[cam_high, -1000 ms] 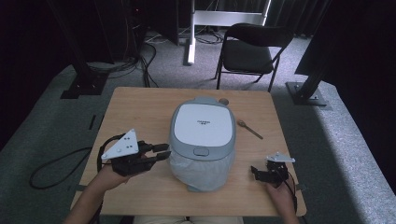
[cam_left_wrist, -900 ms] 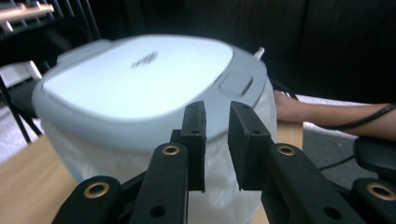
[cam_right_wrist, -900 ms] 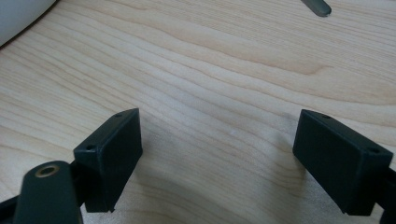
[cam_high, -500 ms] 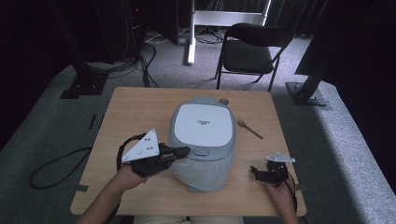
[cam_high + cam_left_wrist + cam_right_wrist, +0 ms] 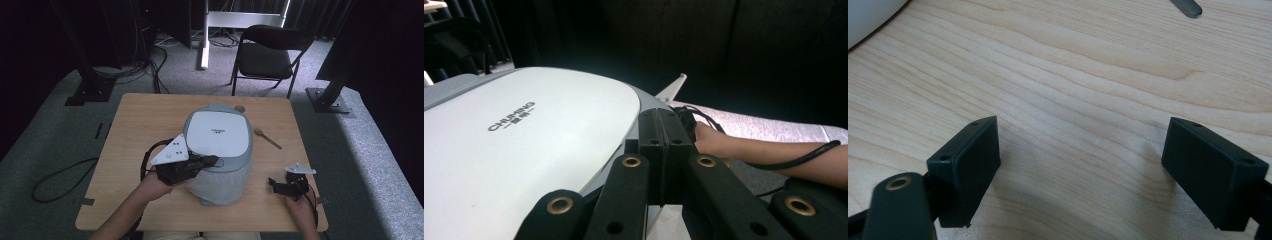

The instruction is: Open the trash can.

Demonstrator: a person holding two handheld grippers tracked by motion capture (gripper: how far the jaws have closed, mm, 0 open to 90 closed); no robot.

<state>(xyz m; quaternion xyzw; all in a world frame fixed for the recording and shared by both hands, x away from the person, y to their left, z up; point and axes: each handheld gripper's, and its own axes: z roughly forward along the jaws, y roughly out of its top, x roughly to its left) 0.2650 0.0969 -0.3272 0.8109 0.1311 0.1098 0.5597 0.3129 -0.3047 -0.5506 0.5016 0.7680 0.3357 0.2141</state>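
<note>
Rice cooker (image 5: 220, 150) mid-counter (image 5: 145, 115), lid down. Left hand-held gripper (image 5: 212, 161) jaws pressed together, empty, at cooker's near-left lid edge. Right hand-held gripper (image 5: 274, 183) wide apart, empty, low over near-right counter. Wooden spoon (image 5: 266, 138) right of cooker.

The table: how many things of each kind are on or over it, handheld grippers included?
Rice cooker: 1
Wooden spoon: 1
Grippers: 2, the left gripper shut at the cooker's lid, the right gripper open over bare table
Total: 4
</note>
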